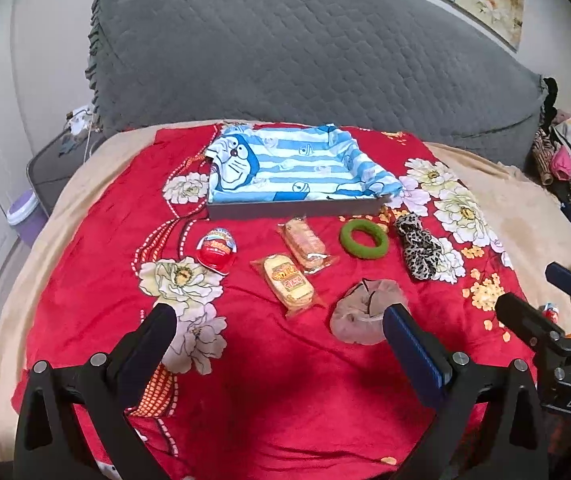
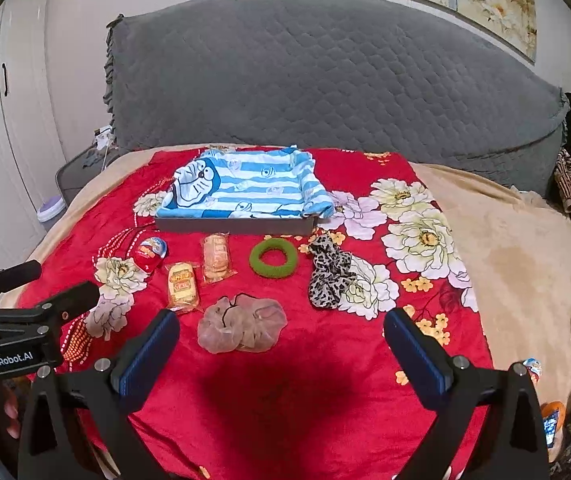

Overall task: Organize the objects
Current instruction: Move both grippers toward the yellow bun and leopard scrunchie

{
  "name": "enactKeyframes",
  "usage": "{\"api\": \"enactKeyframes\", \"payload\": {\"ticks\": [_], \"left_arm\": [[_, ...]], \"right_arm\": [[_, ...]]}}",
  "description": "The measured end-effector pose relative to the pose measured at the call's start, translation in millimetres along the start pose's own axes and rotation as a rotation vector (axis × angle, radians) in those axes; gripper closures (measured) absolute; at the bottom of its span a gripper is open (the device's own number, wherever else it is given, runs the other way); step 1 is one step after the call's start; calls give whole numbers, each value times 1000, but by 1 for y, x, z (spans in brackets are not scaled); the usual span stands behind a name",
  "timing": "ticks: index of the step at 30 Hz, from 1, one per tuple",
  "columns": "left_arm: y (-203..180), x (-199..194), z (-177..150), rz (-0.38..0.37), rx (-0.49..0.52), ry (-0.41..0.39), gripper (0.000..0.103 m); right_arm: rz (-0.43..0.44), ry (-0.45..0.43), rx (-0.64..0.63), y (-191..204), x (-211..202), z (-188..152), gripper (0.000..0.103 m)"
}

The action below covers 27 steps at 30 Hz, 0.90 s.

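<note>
**Both grippers open over a bed of small items, nothing held yet**

Nearest the lens in each wrist view are that gripper's own two black fingers with blue pads, spread wide and empty: left gripper (image 1: 279,322), right gripper (image 2: 281,326). Both hover above a red floral blanket (image 1: 269,380) on a bed.

Closest item is a sheer beige scrunchie (image 2: 241,324), lying between the right gripper's fingers in its view and touching neither finger. It looks soft, light, squashy; pinch the bunched fabric anywhere.

Further back, L to R: a red egg-shaped treat (image 1: 218,249), two wrapped snack packs (image 1: 288,285) (image 1: 304,245), a green ring (image 1: 364,239) and a leopard-print scrunchie (image 1: 419,246).
- Snack wrappers look slick and crinkly (contents probably crushable), so grip across the middle, gently.
- Egg looks rigid, rounded, likely to slip; take it across its narrow width.
- Ring seems firm; pinch one side of the rim.

Behind them sits a shallow grey tray (image 1: 293,208) lined w/ a blue-striped cartoon cloth (image 1: 285,164), probably the destination.

Room: items lie apart from each other, approach from above is open. Tray's front wall is the only raised edge. Clutter sits off the bed's right side.
</note>
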<state>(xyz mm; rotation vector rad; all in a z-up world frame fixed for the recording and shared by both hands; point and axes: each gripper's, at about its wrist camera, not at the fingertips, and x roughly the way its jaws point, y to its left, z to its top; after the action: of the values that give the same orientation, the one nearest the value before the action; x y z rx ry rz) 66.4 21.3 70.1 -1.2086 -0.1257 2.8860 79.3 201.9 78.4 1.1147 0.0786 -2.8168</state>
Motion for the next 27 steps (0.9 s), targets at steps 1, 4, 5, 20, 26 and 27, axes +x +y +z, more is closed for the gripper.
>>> {"api": "enactKeyframes", "payload": {"ticks": [1,4,5,20,26,27], "left_arm": [[0,2,0,1,1,1,0],[0,12,3,7,2,7,0],[1,16,3,8,-4,14,0],[-1,85,9,9,-16,78,0],[-1,107,13,20,-13,94,0],[-1,110,14,25,-10,95,0]], "right_arm": [[1,7,-2,0,4,0,0],[-8,28,7,-4,15,0,0],[-8,34,11,-5,19,2,0],[-19,61,28,-16,71,22,0],[-27,72,41,-24,94,28,0],[-27,74,42,-25,97,29,0]]}}
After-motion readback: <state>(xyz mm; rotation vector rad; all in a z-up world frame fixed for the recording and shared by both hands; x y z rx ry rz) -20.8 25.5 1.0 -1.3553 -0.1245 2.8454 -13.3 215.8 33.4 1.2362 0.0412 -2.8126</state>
